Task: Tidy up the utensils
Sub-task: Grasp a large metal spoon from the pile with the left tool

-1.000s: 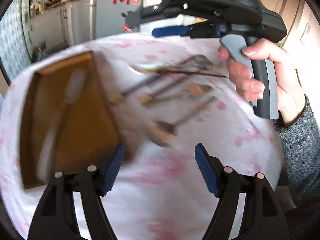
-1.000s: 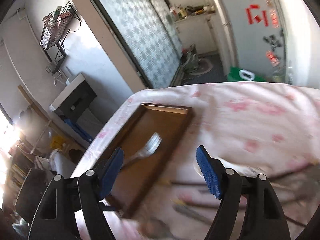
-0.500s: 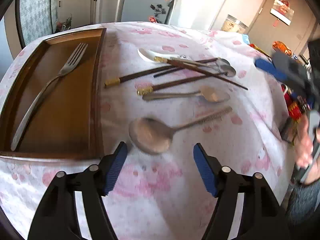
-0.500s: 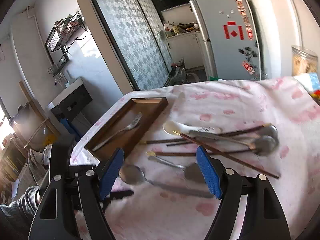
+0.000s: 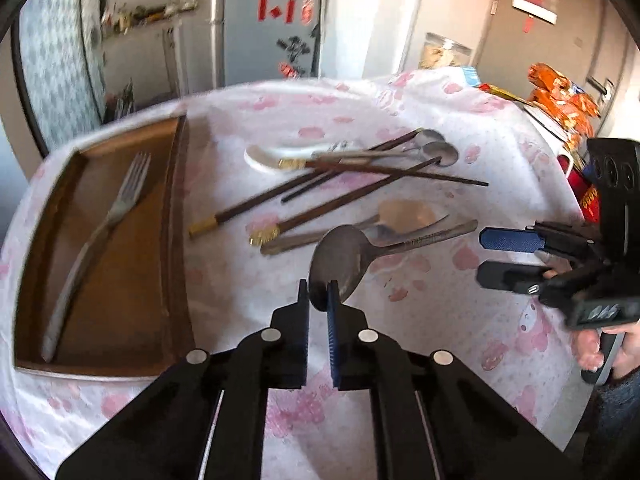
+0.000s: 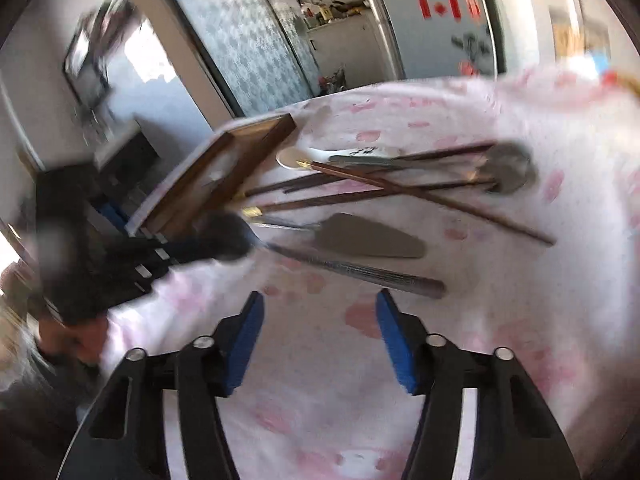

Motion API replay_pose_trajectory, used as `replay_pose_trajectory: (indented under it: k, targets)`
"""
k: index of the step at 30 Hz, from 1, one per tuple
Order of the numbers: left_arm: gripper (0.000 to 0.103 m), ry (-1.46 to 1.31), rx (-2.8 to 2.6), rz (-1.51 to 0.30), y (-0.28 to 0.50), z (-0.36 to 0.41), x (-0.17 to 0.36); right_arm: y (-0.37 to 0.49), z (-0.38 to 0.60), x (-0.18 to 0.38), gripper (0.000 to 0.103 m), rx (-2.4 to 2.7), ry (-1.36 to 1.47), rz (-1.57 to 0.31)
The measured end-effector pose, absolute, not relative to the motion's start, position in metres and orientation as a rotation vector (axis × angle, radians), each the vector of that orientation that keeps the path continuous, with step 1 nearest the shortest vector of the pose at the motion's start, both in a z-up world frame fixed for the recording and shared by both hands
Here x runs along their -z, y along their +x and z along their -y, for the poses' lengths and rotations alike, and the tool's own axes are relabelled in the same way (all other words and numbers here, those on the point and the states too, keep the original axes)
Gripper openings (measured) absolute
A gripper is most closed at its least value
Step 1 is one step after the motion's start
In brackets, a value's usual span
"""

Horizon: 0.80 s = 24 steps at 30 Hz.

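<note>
The left tongs (image 5: 318, 300) pinch the big spoon (image 5: 344, 256) by its bowl to carry it to the wooden tray (image 5: 176, 208) beside it, while the right tongs (image 6: 318, 340) wait wide open, holding nothing.

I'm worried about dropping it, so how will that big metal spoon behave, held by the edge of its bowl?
The left tool pinches the spoon only at its bowl rim, so the long handle will probably sag or swing. Smooth curved metal may slip. It looks stiff, unlikely to bend.

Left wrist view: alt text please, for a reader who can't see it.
The left gripper is shut on the bowl of a metal spoon, over a pink-flowered tablecloth. A wooden tray at left holds a fork; chopsticks and more spoons lie beyond, and the right gripper is at the right edge.
</note>
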<state>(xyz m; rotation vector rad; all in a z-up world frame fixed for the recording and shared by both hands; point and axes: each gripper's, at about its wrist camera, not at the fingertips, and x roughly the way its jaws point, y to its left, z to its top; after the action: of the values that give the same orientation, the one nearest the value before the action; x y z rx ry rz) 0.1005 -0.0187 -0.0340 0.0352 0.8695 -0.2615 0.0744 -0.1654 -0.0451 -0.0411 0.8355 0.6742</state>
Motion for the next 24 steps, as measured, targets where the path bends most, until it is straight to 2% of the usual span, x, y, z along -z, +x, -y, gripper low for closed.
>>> replay_pose_trajectory:
  k: [3,10,11,14,16,24]
  targets:
    - [0.008,0.091,0.269,-0.837,0.095,0.027,0.025,0.063,0.151,0.038,0.05,-0.638,-0.233,-0.755]
    - [0.005,0.113,0.301,-0.822,0.091,0.035,0.015,0.081,0.129,0.049,0.048,-0.621,-0.408,-0.738]
    - [0.005,0.108,0.306,-0.823,0.091,0.035,0.015,0.085,0.127,0.051,0.046,-0.622,-0.407,-0.746]
    - [0.005,0.093,0.318,-0.835,0.094,0.033,0.018,0.093,0.122,0.055,0.032,-0.593,-0.436,-0.744]
    - [0.004,0.093,0.314,-0.832,0.095,0.032,0.019,0.093,0.119,0.055,0.028,-0.595,-0.442,-0.734]
    - [0.004,0.078,0.326,-0.8,0.089,0.019,0.008,0.088,0.106,0.035,0.024,-0.604,-0.471,-0.702]
